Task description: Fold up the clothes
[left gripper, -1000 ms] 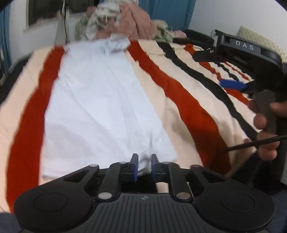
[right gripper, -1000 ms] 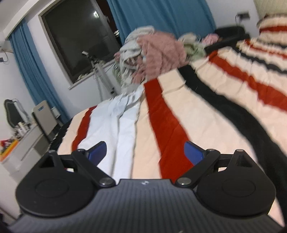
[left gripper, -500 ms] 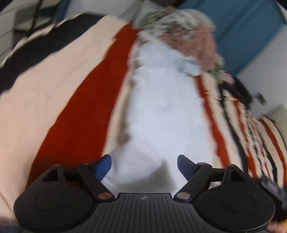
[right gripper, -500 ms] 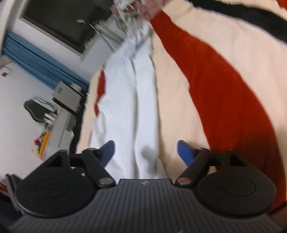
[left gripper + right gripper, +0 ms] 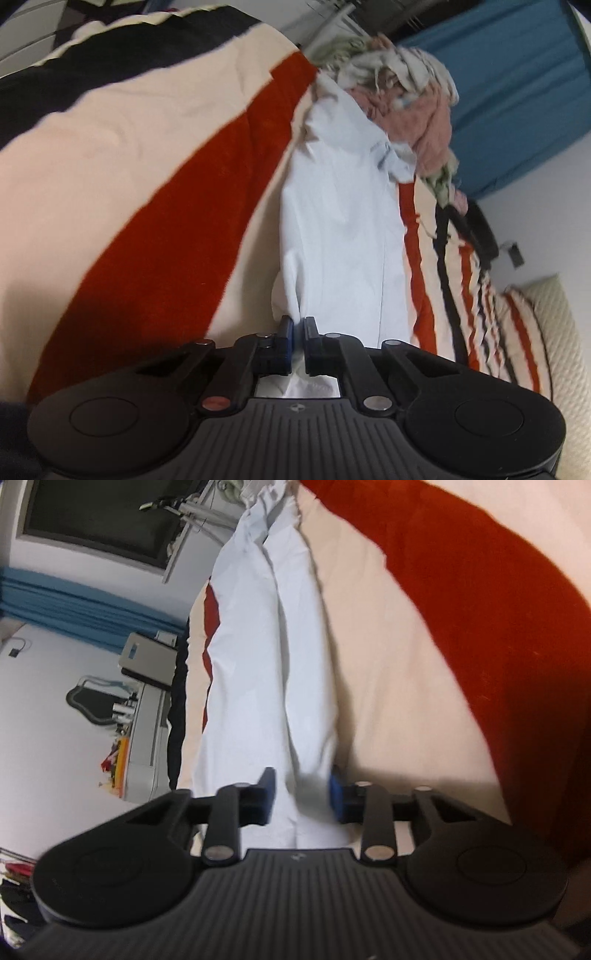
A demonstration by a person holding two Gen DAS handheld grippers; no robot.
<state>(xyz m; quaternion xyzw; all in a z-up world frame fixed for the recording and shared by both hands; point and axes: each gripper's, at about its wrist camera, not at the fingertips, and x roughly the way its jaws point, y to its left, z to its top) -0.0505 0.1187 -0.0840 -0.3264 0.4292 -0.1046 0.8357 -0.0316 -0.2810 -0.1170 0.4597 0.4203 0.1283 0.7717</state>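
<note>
A pale blue-white garment [image 5: 340,229] lies stretched lengthwise on the striped bedspread [image 5: 147,184], folded into a long narrow strip. My left gripper [image 5: 298,325] is shut on the garment's near edge, with cloth pinched between its pads. In the right wrist view the same garment [image 5: 258,672] runs away from me. My right gripper [image 5: 301,794] is partly open, its blue pads [image 5: 336,792] on either side of the garment's near end, with cloth between the jaws.
A heap of unfolded clothes [image 5: 399,92] lies at the garment's far end. Blue curtains [image 5: 517,85] hang behind it. A cream pillow [image 5: 561,332] is at the right. A grey cabinet with clutter [image 5: 144,716] and a dark window [image 5: 103,513] stand beside the bed.
My left gripper has closed on the garment's near edge; it was open half a second ago. My right gripper has dropped to the garment's near end and its jaws have narrowed around the cloth.
</note>
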